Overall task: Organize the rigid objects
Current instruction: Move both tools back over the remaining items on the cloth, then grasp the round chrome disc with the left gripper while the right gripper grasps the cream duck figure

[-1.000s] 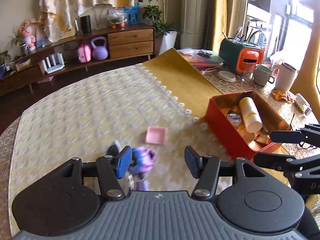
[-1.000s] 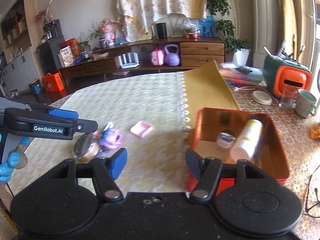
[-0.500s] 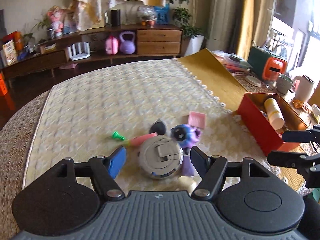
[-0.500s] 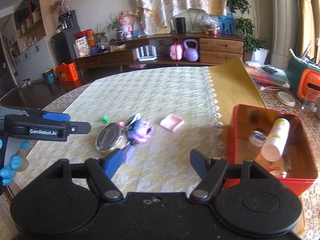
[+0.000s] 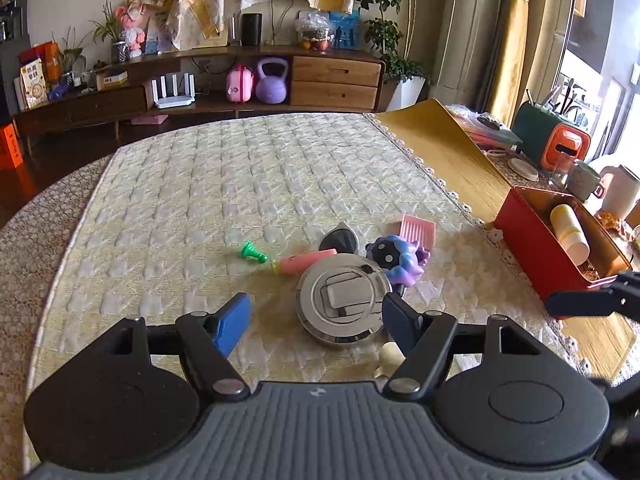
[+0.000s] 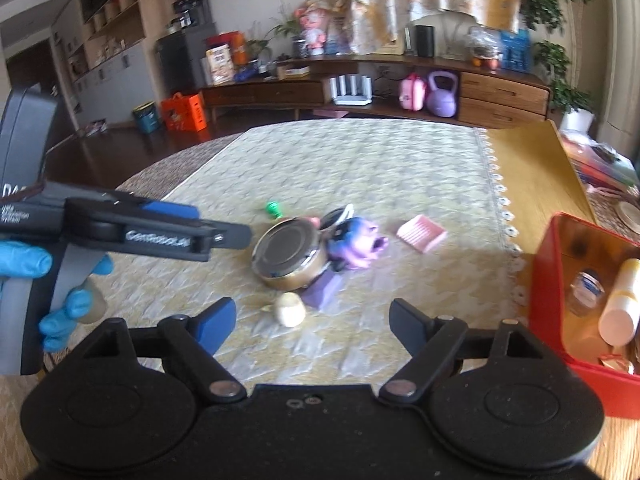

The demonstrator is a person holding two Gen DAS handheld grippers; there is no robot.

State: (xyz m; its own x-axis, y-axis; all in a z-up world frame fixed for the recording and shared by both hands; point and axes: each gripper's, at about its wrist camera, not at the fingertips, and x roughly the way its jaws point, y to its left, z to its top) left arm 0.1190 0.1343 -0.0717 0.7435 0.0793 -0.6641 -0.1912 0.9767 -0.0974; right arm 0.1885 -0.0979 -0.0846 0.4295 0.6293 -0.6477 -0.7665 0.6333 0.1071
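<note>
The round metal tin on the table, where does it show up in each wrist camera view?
Left wrist view: the round metal tin sits low at centre, just ahead of the gripper.
Right wrist view: the tin lies left of centre, mid-height, tilted.
Shared landmark: the purple toy right beside it in both views.

A round silver tin (image 5: 343,303) lies flat on the pale quilted cloth (image 5: 224,184), lid up, with a rectangular tab across its middle. Touching its far right side is a purple and blue toy (image 5: 396,258) with a dark spotted face. Beyond the tin a pink carrot-shaped stick (image 5: 306,261) lies on its side, a small green peg (image 5: 253,252) beside its tip. A dark teardrop piece (image 5: 340,239) and a pink ribbed comb (image 5: 418,229) lie behind the toy. A cream knob (image 6: 289,309) sits just in front of the tin. Well right of the tin stands an open red box (image 5: 532,240) holding a cream bottle (image 5: 570,233) and a small jar (image 6: 586,289).
</note>
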